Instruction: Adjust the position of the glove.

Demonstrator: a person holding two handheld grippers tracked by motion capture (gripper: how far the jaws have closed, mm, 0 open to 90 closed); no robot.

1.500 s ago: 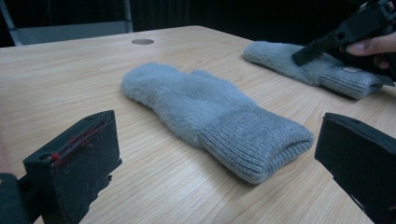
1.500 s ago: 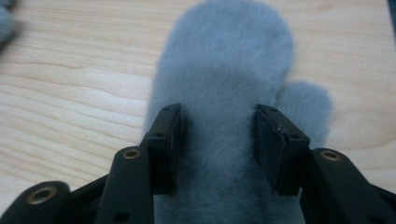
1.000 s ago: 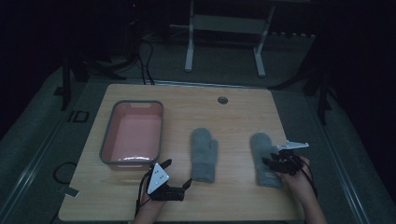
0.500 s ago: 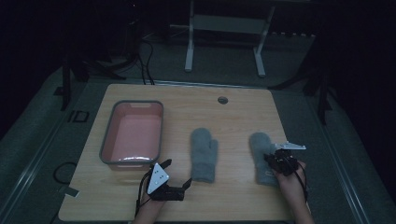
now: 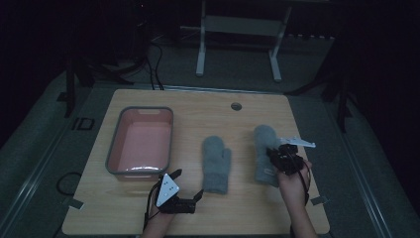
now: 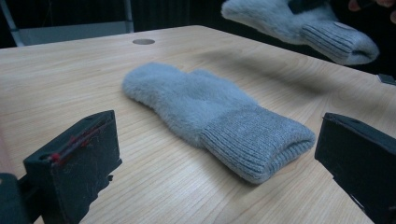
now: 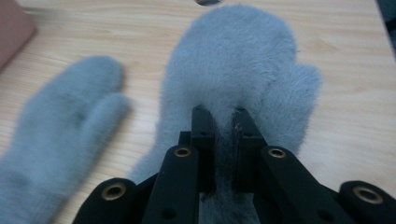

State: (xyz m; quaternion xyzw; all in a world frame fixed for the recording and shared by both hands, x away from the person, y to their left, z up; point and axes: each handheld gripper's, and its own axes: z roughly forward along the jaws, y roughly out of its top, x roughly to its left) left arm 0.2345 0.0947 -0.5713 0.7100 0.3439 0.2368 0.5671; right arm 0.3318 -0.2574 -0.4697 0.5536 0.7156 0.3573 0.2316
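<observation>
High view showed two grey mittens on the wooden table (image 5: 247, 109), with a pink bin (image 5: 141, 144) toward the left. The right gripper (image 5: 277, 154) had just been closing, and its jaws stood clenched on a fold of fleece in the middle of the right mitten (image 5: 265, 148); in the right gripper view the fingertips (image 7: 203, 122) pinched into the right mitten (image 7: 243, 70), whose rounded tip pointed away toward the far edge and whose thumb lay to the right. Seen from the left gripper view, that mitten (image 6: 299, 23) hung clear of the tabletop, cuff drooping.

The left mitten (image 5: 216, 162) lay flat between the bin and the held one, long axis running near to far, ribbed cuff at the near end and thumb on the right. The left gripper (image 5: 190, 198) rested low on the table at the near edge, just to the near left of that cuff, and its jaws stood released and wide, with nothing between them. In its own view the left mitten (image 6: 215, 116) lay ahead with the cuff opening nearest.

By my judgement the deciding relation was the bin lying left of both mittens: the held mitten had to cross over its partner to get there, while the left hand was far nearer the lying mitten and the bin.
</observation>
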